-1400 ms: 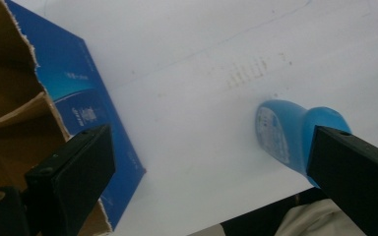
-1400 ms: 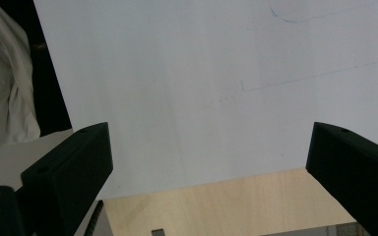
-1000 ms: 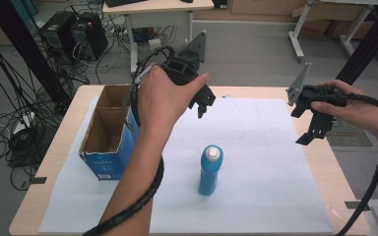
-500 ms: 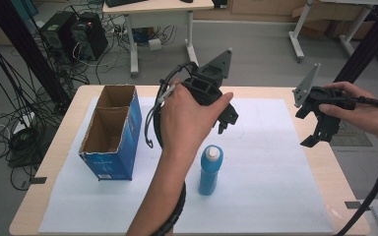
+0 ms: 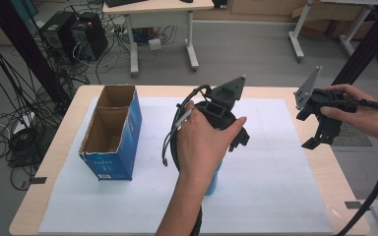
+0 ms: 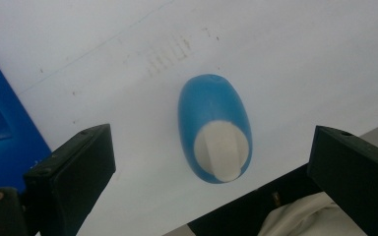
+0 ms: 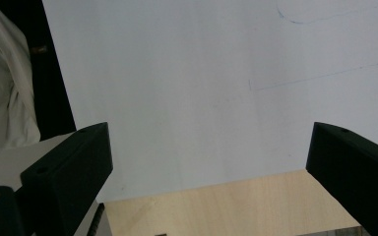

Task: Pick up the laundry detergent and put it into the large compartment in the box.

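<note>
**Left gripper poised over the blue bottle, nothing grasped yet**

The blue bottle with its white cap stands upright on the white paper sheet, well to the right of the open blue cardboard box. The left gripper hangs directly above the bottle — its jaws are spread wide, one on each side of the cap, and touch nothing. In the high view the hand that holds this gripper covers most of the bottle, so a sliver of blue shows below the wrist. The right gripper waits far to the right of the bottle, near the table's edge, jaws likewise apart and holding nothing.

As a judgement, the work is at its start: the approach is lined up, but the descent, the closing and any lift are left to do. The box, both compartments bare, looks a likely destination — that is a guess.

The table is pale wood, mostly covered by the sheet, which bears faint marks. Beyond the box lie a grey floor, tangled cables, computer towers and a desk's white legs.
</note>
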The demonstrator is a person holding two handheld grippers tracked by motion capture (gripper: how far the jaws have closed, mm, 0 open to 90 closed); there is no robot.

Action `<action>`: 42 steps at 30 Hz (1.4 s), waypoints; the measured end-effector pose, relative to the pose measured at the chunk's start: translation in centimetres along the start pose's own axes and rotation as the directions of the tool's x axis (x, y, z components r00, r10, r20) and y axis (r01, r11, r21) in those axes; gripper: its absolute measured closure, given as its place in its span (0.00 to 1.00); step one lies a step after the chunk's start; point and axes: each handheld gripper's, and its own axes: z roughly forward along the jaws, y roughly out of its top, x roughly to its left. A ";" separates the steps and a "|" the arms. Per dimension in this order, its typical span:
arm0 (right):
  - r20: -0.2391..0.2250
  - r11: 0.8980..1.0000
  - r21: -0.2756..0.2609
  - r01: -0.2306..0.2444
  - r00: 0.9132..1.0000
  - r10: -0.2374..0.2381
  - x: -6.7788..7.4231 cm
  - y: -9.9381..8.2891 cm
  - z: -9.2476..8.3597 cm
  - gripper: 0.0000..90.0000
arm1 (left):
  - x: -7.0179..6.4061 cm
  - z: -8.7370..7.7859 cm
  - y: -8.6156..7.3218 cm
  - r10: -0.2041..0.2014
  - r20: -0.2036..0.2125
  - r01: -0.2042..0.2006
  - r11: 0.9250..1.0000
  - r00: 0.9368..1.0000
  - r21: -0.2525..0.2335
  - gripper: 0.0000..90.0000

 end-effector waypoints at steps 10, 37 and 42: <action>0.001 1.000 -0.004 -0.005 1.000 0.005 0.0 -0.4 0.2 0.04 | -0.5 2.8 0.1 -0.016 0.010 0.016 1.000 1.000 0.024 0.05; -0.011 1.000 -0.007 -0.018 1.000 0.018 -0.8 -0.9 1.1 0.04 | -0.1 7.2 0.3 -0.058 0.032 0.056 0.996 0.998 0.068 0.19; -0.010 1.000 -0.011 -0.015 1.000 0.015 -0.8 -1.0 1.0 0.04 | -0.3 7.3 0.2 -0.066 0.025 0.064 0.996 0.998 0.059 0.32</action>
